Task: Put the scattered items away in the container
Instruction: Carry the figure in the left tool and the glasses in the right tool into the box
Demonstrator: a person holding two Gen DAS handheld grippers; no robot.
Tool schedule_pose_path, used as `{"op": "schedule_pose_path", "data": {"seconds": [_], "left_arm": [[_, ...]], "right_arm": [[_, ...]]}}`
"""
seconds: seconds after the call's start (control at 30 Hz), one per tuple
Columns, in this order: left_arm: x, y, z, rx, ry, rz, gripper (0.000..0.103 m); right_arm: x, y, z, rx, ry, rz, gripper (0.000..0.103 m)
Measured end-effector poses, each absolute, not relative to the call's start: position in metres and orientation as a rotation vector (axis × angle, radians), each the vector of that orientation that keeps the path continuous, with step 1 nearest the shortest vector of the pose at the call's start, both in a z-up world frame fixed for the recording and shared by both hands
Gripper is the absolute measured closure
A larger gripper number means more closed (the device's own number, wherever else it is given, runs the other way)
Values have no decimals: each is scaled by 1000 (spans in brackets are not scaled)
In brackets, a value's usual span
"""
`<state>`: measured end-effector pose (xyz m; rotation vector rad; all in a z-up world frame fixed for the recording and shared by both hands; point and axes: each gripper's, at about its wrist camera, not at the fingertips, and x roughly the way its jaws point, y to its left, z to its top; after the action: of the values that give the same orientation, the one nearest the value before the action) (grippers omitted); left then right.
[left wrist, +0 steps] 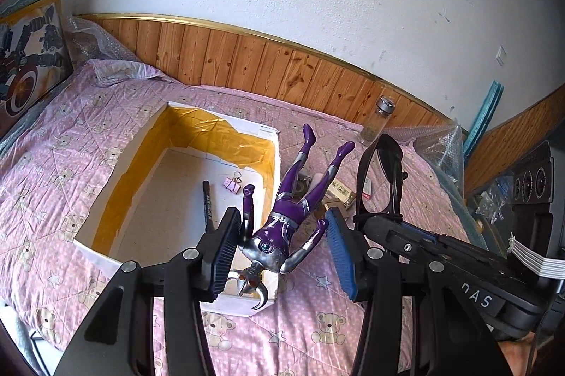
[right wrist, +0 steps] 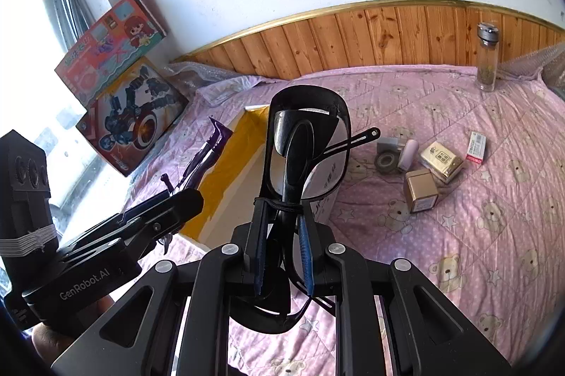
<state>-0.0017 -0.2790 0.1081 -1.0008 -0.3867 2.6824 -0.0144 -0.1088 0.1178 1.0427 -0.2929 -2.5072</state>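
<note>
A purple and silver toy figure (left wrist: 286, 220) hangs head-down above the right wall of the white box with yellow-taped sides (left wrist: 123, 164). My left gripper (left wrist: 282, 217) holds it across its spread arms, pads wide apart. A black pen (left wrist: 208, 199) and a pink binder clip (left wrist: 231, 185) lie in the box. My right gripper (right wrist: 282, 210) is shut on folded black sunglasses (right wrist: 300, 142), which stand upright just right of the box (right wrist: 240, 164). The figure's legs (right wrist: 212, 135) stick up past the left gripper (right wrist: 190, 195). The sunglasses (left wrist: 381, 171) also show in the left wrist view.
On the pink quilt (right wrist: 459, 234) lie a tape roll (right wrist: 386, 160), a pale cylinder (right wrist: 408, 155), two gold boxes (right wrist: 441, 160), and a white-red packet (right wrist: 476, 146). A glass bottle (right wrist: 488, 58) stands by the wooden headboard (right wrist: 353, 33). Toy boxes (right wrist: 134, 114) lean at the left.
</note>
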Motion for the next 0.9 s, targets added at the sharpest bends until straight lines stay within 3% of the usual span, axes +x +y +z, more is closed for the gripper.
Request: {"op": "schedule_pose_path", "data": {"seconds": [0.43,0.9], "left_arm": [[-35,-326,89,-1072,-455,2732,52],[-81,-366,51,-1258,-490,2749,52]], "right_arm": [[-61,-152,117,1056,-204,-2446,85],[-112,-205,69,1186,-64,-2311,85]]}}
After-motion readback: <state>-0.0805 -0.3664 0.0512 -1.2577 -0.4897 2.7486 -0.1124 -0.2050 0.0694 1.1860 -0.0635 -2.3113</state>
